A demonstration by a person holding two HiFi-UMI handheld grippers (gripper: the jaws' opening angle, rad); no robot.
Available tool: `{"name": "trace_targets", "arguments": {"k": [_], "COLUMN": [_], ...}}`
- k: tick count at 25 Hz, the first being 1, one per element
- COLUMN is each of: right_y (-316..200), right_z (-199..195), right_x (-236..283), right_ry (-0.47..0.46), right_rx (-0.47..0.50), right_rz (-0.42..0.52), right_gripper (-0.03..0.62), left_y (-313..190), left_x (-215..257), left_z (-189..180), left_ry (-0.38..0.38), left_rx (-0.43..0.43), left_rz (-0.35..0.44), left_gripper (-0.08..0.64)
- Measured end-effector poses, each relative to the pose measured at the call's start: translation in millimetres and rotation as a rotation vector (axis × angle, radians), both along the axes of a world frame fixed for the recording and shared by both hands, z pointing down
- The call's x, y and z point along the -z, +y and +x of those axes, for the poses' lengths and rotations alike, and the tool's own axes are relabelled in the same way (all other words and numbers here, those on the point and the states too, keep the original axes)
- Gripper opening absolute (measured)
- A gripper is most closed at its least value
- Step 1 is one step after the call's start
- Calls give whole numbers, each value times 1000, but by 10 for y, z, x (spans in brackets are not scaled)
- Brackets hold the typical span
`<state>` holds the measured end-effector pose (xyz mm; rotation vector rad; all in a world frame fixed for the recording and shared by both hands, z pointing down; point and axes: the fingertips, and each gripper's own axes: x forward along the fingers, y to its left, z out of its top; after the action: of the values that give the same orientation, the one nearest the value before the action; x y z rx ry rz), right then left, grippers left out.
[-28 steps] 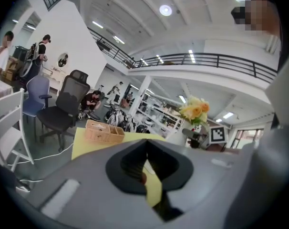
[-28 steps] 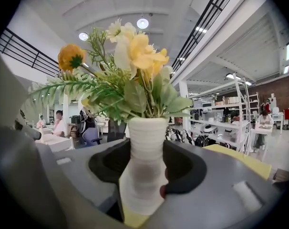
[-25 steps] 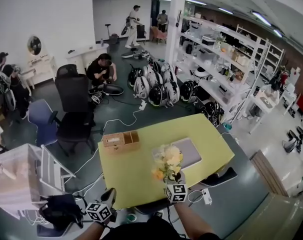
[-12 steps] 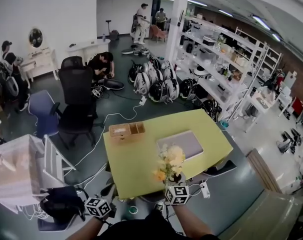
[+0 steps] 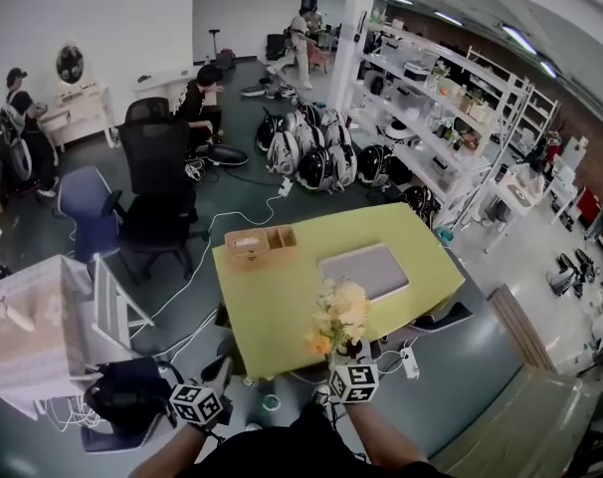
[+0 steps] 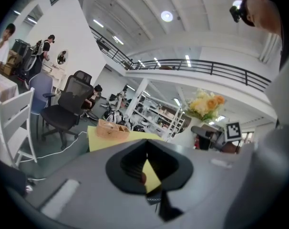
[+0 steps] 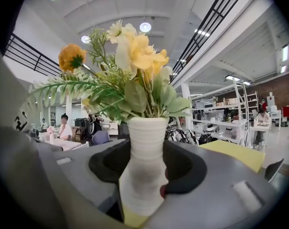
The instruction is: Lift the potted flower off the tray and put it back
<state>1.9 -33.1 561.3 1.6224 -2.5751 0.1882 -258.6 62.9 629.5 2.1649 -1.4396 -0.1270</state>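
Note:
The potted flower (image 5: 338,317) is a bunch of yellow and orange blooms in a ribbed white vase (image 7: 143,161). My right gripper (image 5: 349,355) is shut on the vase and holds it upright over the near edge of the yellow table (image 5: 272,307). The grey tray (image 5: 374,271) lies bare further back on the table, to the right. My left gripper (image 5: 219,370) hangs off the table's near left corner, its jaws together with nothing between them. In the left gripper view the flower (image 6: 205,104) shows at the right, beyond the left gripper (image 6: 145,152).
A wooden box (image 5: 260,241) sits at the table's far left edge. Black office chairs (image 5: 157,182) and a white chair (image 5: 107,312) stand to the left. Cables (image 5: 197,332) trail over the floor, and shelving (image 5: 431,118) lines the right side. Several people are at the back.
Both grippers have drawn back toward the near edge of the table. The flower has come away from beside the tray with the right gripper, and the table looks further off.

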Motion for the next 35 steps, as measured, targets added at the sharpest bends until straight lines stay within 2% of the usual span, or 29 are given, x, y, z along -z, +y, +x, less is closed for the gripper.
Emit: {"name": "trace_targets", "arguments": {"k": [7,12,17,29,35], "right_y": [96,133,151,99,-60], "right_z": [-103,-124,-106,-61,45], "right_x": [94,97,82,125,181], "right_ry": [-1,-3,-2,2,5], "right_rx": [4,5,8,13,25], "right_rz": [5,7,10,12,25], "right_gripper": [216,216,216,216,216], "left_y": [6,41,58,-2,-163], "left_x": [78,116,146,107,94], "left_z": [-28,2,-13,40,185], "left_ry": [-22,-44,44,47,48], "left_rx": [-26,-50,-28,-23,-25], "left_rz": [28,88,114,90,84], "left_gripper": [8,8,8,9,9]}}
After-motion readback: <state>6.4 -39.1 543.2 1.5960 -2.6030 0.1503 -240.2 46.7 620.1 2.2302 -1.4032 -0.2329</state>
